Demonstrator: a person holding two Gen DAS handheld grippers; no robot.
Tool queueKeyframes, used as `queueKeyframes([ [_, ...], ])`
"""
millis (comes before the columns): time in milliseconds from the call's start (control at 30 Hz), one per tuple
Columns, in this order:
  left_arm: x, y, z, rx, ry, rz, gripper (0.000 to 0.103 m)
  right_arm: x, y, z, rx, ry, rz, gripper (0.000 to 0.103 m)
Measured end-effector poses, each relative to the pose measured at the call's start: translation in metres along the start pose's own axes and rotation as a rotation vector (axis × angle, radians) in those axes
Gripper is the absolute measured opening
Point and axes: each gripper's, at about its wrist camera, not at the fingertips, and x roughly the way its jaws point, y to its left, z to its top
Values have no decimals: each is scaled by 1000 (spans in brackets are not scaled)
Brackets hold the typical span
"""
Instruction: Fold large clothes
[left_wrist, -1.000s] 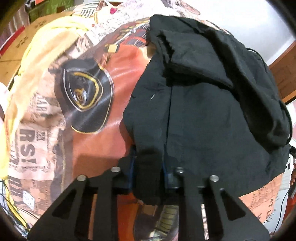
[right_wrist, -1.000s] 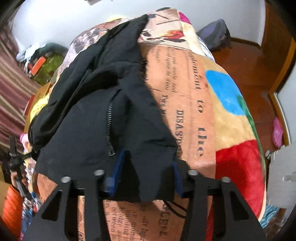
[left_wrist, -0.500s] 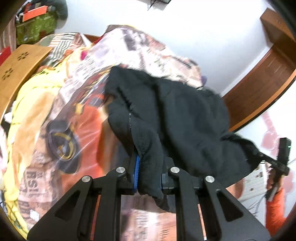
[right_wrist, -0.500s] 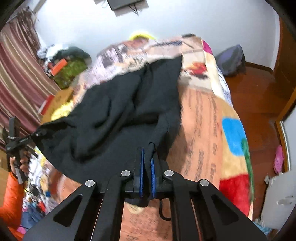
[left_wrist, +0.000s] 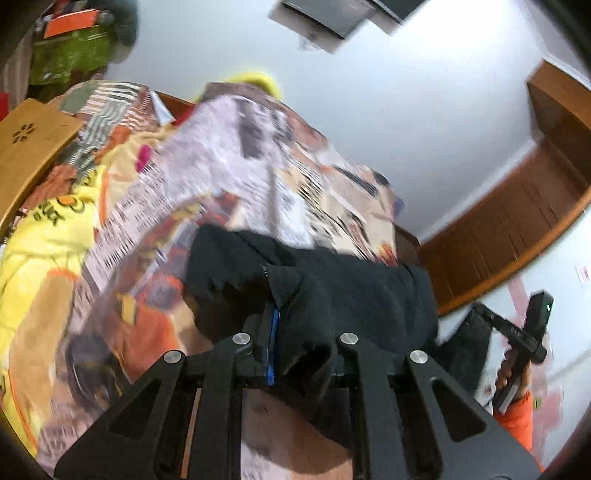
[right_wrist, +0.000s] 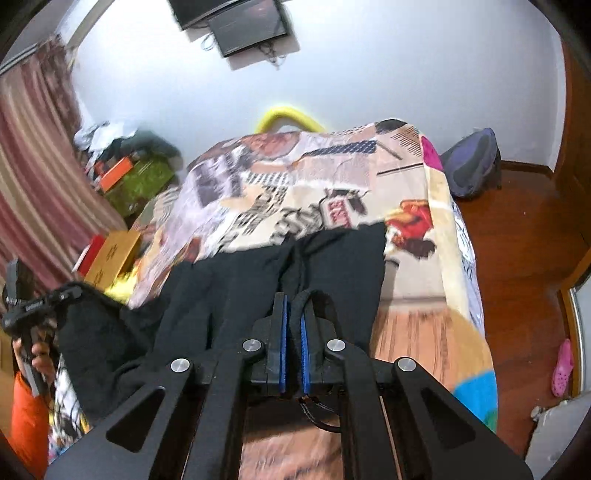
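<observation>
A large black zip jacket (left_wrist: 354, 295) hangs stretched between my two grippers above the bed. My left gripper (left_wrist: 295, 332) is shut on a thick bunch of its edge near the zipper. My right gripper (right_wrist: 293, 332) is shut on a thin fold of the same jacket (right_wrist: 332, 266), which spreads forward and left from the jaws. The far end of the jacket still touches the patterned blanket (right_wrist: 295, 184). The other gripper shows at the right edge of the left wrist view (left_wrist: 524, 332) and at the left edge of the right wrist view (right_wrist: 26, 314).
The bed carries a colourful printed blanket (left_wrist: 240, 166) with yellow bedding (left_wrist: 44, 240) at its left. A wooden board (left_wrist: 33, 140) and boxes (right_wrist: 125, 177) stand left of the bed. A purple bag (right_wrist: 472, 166) lies on the wooden floor at right. A screen (right_wrist: 251, 26) hangs on the white wall.
Both grippers closed on the jacket's edge and lifted it up off the bed. The views tilted upward, so the wall and room now show.
</observation>
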Motion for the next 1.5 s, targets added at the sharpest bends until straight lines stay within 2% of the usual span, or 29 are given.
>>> queueKeyframes([
  [100, 30, 30, 24, -31, -24, 85, 14, 34, -28, 18, 72, -8, -24, 5],
  [200, 68, 59, 35, -71, -12, 140, 14, 64, -57, 25, 145, 8, -28, 5],
  [267, 103, 78, 37, -88, 23, 161, 14, 91, -73, 24, 177, 36, -36, 5],
  [367, 147, 86, 31, -45, 84, 207, 15, 116, -80, 22, 174, 75, -49, 5],
  [467, 167, 87, 24, -26, 118, 208, 15, 125, -85, 19, 183, 81, -44, 5],
  [533, 167, 87, 21, -21, 115, 217, 20, 121, -86, 19, 186, 71, -32, 5],
  [600, 158, 86, 22, -9, 81, 272, 31, 119, -84, 21, 170, 69, -34, 5],
  [667, 140, 84, 25, 19, 31, 350, 50, 113, -80, 22, 149, 79, -49, 7],
  [733, 123, 80, 28, 48, -10, 390, 56, 108, -74, 22, 122, 96, -92, 10],
  [800, 104, 71, 31, 89, -46, 425, 58, 100, -69, 24, 101, 101, -137, 23],
  [900, 79, 52, 31, 155, -77, 452, 59, 70, -58, 25, 58, 24, -202, 35],
  [1033, 57, 12, 22, 295, -110, 493, 59, 37, -41, 24, 29, -30, -188, 38],
  [1133, 48, -22, 7, 400, -120, 487, 59, 18, -18, 21, -31, -47, -155, 38],
  [1233, 46, -51, -7, 460, -112, 451, 59, 9, 11, 14, -109, -54, -134, 38],
  [1300, 48, -68, -17, 485, -104, 419, 60, 8, 30, 9, -154, -56, -127, 38],
  [1367, 53, -83, -26, 502, -86, 389, 68, 10, 44, 4, -195, -57, -114, 38],
  [1500, 68, -108, -45, 560, -74, 357, 68, 27, 75, -4, -275, -46, -92, 38],
])
